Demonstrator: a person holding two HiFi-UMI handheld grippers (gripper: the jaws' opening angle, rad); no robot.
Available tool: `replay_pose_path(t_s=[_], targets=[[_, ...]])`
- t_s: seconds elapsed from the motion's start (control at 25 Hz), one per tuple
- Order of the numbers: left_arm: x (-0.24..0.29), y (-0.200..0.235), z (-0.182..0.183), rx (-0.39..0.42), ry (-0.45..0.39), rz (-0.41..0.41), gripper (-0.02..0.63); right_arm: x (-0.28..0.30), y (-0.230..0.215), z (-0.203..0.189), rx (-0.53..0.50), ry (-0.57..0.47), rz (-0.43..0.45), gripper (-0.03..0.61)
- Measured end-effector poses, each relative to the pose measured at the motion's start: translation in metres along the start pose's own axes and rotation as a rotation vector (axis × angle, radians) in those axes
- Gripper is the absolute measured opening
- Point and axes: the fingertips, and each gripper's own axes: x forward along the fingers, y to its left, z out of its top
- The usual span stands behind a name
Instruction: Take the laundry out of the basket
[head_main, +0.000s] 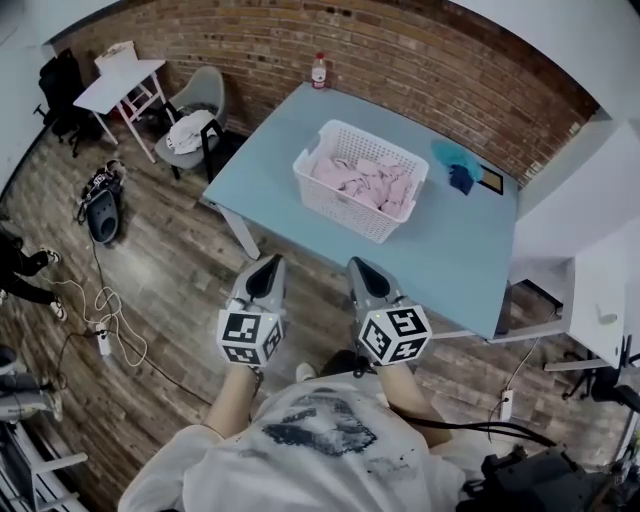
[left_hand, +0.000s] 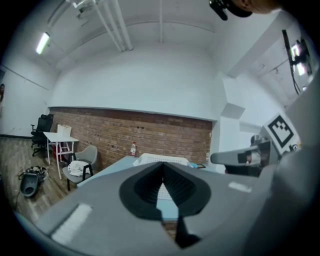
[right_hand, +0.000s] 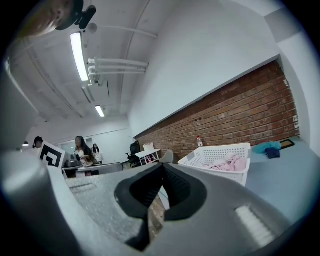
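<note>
A white plastic laundry basket (head_main: 330, 200) stands on a light blue table (head_main: 460, 260), with pink laundry (head_main: 365, 182) piled inside. Both grippers are held in front of the person, short of the table's near edge. My left gripper (head_main: 272, 262) is shut with nothing between its tips, and my right gripper (head_main: 356, 265) is shut and empty too. The basket (right_hand: 220, 156) with its pink laundry (right_hand: 231, 163) lies ahead and to the right in the right gripper view. In the left gripper view the basket (left_hand: 162, 159) shows just above the closed jaws.
A plastic bottle (head_main: 319, 71) stands at the table's far corner by the brick wall. Blue cloths (head_main: 456, 165) and a small dark frame (head_main: 490, 180) lie beyond the basket. A grey chair (head_main: 190, 125), a white side table (head_main: 120, 85) and floor cables (head_main: 100, 320) are to the left.
</note>
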Motion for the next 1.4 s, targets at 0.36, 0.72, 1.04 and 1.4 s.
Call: replay_pose_path(t_s=[0.36, 0.72, 1.04, 1.4], targets=[[0.053, 0.025, -0.001, 0.010, 0.020, -0.015, -0.011, 0.046, -0.036, 0.003, 0.027, -0.001, -0.032, -0.003], [0.174, 0.050, 0.007, 0.037, 0.058, -0.066, -0.011, 0.120, -0.125, 0.029, 0.053, -0.031, -0.100, -0.003], [0.310, 0.041, 0.031, 0.091, 0.095, -0.166, -0.011, 0.163, -0.234, 0.072, 0.086, -0.048, -0.208, -0.003], [0.405, 0.021, 0.047, 0.152, 0.136, -0.266, -0.011, 0.190, -0.314, 0.093, 0.126, -0.058, -0.279, -0.003]])
